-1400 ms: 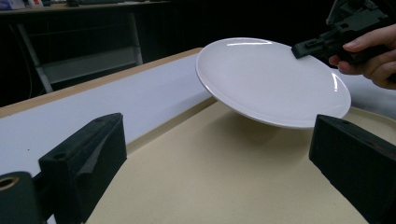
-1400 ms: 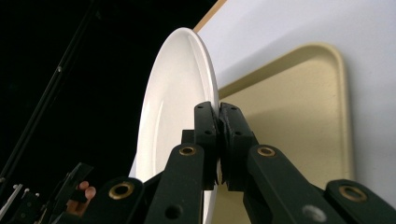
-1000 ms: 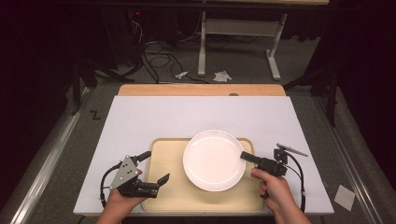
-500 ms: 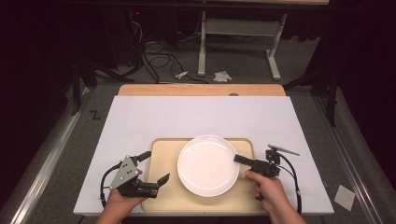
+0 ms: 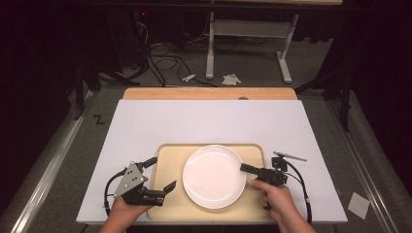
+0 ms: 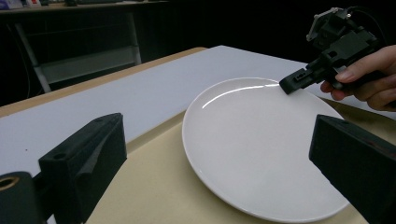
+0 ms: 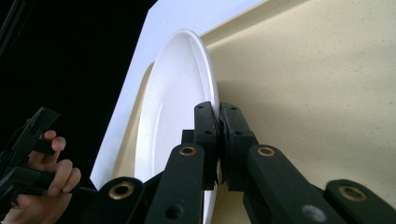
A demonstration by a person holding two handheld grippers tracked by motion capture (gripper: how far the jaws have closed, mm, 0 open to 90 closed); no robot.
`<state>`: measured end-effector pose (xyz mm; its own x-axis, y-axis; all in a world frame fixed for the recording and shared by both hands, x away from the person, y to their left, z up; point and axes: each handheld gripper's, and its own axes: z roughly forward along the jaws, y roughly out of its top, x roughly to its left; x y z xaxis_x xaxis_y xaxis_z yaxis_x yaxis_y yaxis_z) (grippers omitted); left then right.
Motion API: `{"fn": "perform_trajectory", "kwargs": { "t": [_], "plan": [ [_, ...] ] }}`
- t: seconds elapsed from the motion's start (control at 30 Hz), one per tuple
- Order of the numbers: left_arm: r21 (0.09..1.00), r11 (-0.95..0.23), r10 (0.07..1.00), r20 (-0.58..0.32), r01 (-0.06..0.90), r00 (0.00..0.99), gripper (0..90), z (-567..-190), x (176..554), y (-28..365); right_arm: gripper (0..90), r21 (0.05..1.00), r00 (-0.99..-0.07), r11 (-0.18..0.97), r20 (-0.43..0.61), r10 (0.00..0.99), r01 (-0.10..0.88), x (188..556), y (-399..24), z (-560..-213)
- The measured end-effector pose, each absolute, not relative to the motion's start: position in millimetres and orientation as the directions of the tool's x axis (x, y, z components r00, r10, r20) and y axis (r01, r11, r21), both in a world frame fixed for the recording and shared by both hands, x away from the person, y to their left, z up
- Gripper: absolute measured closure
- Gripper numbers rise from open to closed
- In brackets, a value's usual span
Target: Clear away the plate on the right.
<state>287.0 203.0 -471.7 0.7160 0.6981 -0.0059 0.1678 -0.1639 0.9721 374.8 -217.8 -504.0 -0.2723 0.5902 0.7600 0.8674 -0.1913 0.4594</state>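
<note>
White plate (image 5: 214, 175): one, on tray (image 5: 168, 155); right claw (image 5: 244, 168) pinching rim.

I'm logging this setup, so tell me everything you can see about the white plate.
The white plate is round, plain and glossy, looking like ceramic or melamine, with a shallow well and a raised rim; nothing lies on it. It lies on the tan tray, which sits on the white table cover. The right tongs are shut on its right rim, one jaw above and one below. The left tongs are open beside its left edge, not touching it.
</note>
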Motion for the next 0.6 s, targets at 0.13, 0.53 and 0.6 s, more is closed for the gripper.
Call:
{"fn": "perform_trajectory", "kwargs": {
  "t": [0.13, 0.53, 0.6],
  "plan": [
    [0.972, -0.165, 0.698, -0.005, 0.168, 0.716, 4.7, -471.5, 286.8, 202.9, 88.8, 0.457, -0.269, -0.186, 0.755, 0.597, 0.870, 374.7, -216.9, -504.7],
    [0.972, -0.166, 0.694, -0.004, 0.166, 0.720, 4.7, -471.6, 286.9, 202.3, 88.7, 0.469, -0.288, -0.159, 0.740, 0.609, 0.869, 375.4, -213.3, -504.3],
    [0.972, -0.166, 0.693, -0.005, 0.167, 0.721, 4.7, -471.7, 287.1, 202.2, 88.6, 0.465, -0.287, -0.154, 0.740, 0.608, 0.872, 375.4, -212.5, -504.2]
  ]
}}
